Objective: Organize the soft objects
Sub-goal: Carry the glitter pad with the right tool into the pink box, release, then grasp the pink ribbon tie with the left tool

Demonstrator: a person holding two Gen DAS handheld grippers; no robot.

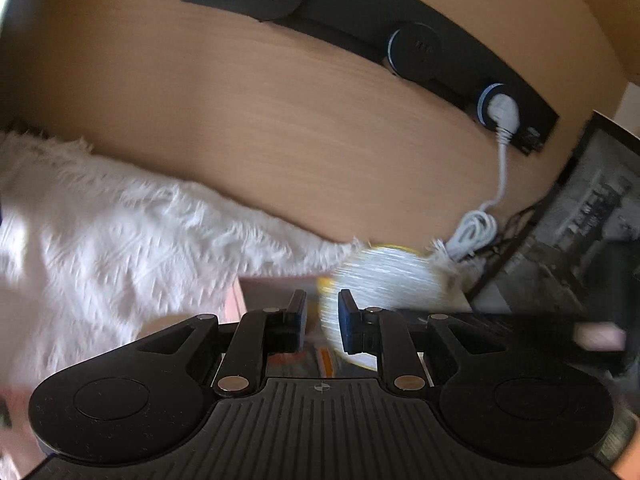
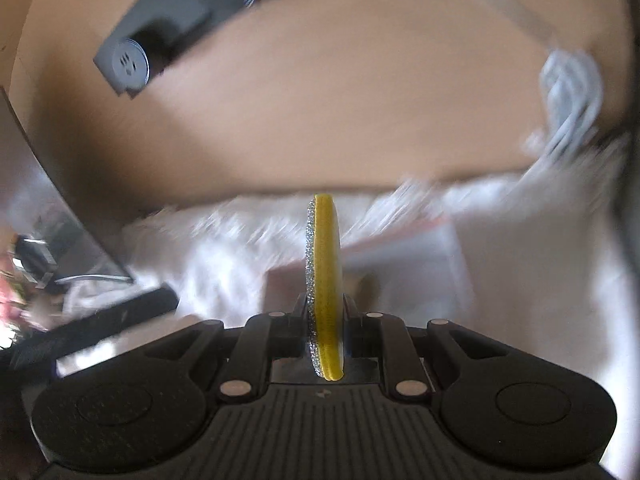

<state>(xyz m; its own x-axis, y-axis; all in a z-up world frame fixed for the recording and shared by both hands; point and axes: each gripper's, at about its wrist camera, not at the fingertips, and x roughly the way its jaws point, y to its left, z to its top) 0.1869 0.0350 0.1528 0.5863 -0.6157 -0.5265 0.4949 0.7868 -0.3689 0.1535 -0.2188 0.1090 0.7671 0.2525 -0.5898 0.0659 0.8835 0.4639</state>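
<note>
A round yellow sponge pad (image 2: 325,276) with a silver scouring face stands on edge between my right gripper's (image 2: 325,312) fingers, which are shut on it. In the left wrist view the same pad (image 1: 384,280) shows its silver face, blurred, just beyond my left gripper (image 1: 322,312). The left gripper is open and empty, its right finger in front of the pad's lower edge. A white fluffy rug (image 1: 100,232) covers the surface below both grippers, and it also shows in the right wrist view (image 2: 520,264).
A wooden wall (image 1: 280,128) carries a black socket strip (image 1: 400,40) with a white plug and coiled cable (image 1: 476,228). A dark framed picture (image 1: 580,220) leans at the right. A pale box (image 2: 400,264) lies on the rug below the pad.
</note>
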